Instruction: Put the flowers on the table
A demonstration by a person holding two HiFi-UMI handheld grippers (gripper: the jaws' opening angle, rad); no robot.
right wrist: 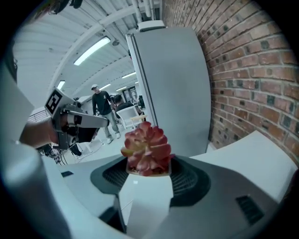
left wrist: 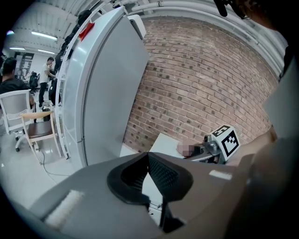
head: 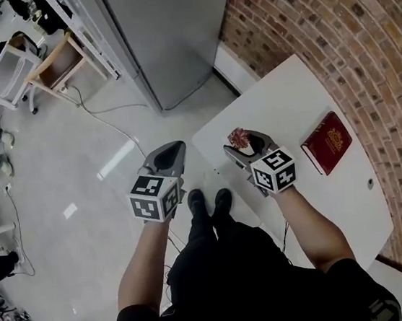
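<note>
Flowers (right wrist: 147,148) in white pot (right wrist: 145,198), clamped by right claw (right wrist: 147,173).

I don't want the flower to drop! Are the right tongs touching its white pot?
Touching. The right gripper view shows the right tongs shut on the white pot, both dark pads pressed against its sides, pink flower on top.

White table (head: 288,102) bears 1 red book (head: 327,142), apparently.
</note>
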